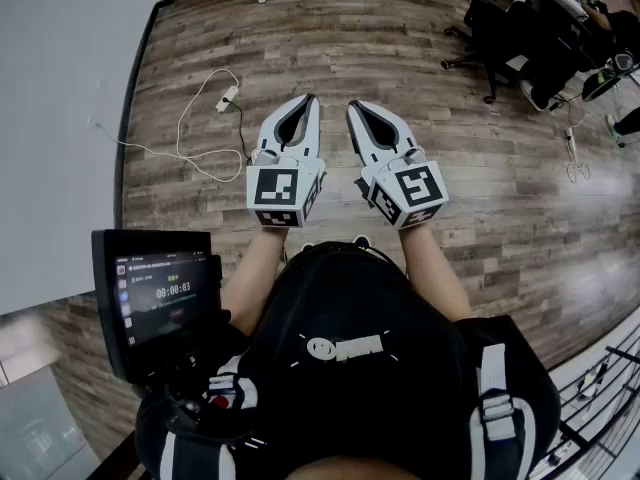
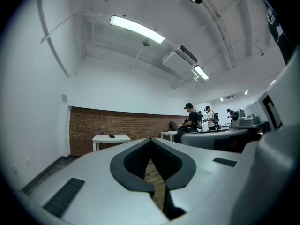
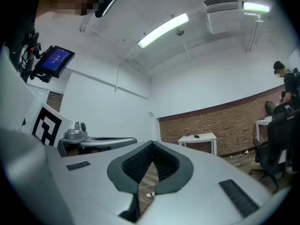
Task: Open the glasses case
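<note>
No glasses case shows in any view. In the head view my left gripper [image 1: 311, 99] and right gripper [image 1: 352, 106] are held side by side over the wooden floor [image 1: 500, 168], both pointing away from the body. Each has its jaws shut with the tips meeting and nothing between them. The left gripper view looks level along the shut left gripper [image 2: 150, 139] into a white room with a brick wall [image 2: 117, 128]. The right gripper view shows the shut right gripper [image 3: 151, 143] facing the same brick wall [image 3: 225, 121], with the left gripper's body [image 3: 89, 142] beside it.
A white cable with a power strip [image 1: 226, 98] lies on the floor ahead left. A small screen [image 1: 160, 298] is mounted at my lower left. Black office chairs [image 1: 510, 33] stand at the far right. A white table [image 2: 111, 138] stands by the brick wall, with people [image 2: 192, 118] standing to the right.
</note>
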`<state>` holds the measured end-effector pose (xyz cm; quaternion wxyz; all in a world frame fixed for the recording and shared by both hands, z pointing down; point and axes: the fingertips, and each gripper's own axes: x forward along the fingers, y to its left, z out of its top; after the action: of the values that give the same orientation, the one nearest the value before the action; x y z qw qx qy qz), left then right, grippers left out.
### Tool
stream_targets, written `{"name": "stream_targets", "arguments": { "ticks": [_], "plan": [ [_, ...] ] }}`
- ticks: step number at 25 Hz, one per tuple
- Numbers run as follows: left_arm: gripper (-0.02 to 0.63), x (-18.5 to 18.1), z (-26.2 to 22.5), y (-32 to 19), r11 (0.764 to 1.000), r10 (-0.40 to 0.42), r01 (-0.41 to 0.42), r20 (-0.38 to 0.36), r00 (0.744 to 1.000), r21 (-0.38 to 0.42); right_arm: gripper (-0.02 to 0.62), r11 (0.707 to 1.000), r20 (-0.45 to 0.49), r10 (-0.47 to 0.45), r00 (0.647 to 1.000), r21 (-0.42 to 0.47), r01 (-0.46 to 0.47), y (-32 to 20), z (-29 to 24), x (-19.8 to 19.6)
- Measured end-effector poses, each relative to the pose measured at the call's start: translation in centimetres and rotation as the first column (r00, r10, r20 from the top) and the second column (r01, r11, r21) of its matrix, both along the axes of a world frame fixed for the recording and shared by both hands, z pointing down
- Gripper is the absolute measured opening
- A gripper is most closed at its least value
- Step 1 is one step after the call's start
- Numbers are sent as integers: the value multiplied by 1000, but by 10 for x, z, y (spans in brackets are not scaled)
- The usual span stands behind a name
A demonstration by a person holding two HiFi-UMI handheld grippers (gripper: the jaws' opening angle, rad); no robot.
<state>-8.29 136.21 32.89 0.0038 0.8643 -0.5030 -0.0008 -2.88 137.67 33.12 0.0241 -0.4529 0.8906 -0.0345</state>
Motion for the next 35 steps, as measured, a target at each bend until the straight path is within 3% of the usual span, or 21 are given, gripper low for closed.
{"name": "stream_targets", "arguments": {
  "ticks": [10, 15, 26, 35],
  "plan": [
    [0, -26, 11, -8, 1000, 14, -14, 14, 1000, -5, -6, 999, -25, 26, 999, 20, -26, -13, 7, -17],
    [0, -51, 18, -36, 999, 15, -15, 13, 1000, -30, -6, 999, -39, 33, 999, 10, -32, -43, 8, -38],
    [0, -33, 31, -162, 1000, 10, -9, 38, 999, -27, -6, 1000, -35, -4, 999, 10, 4, -178, 20, -28],
    [0, 14, 23, -280, 999, -19, 21, 53, 998, -40, -6, 1000, -17, -25, 1000, -5, 25, -291, 16, 24]
  ]
}}
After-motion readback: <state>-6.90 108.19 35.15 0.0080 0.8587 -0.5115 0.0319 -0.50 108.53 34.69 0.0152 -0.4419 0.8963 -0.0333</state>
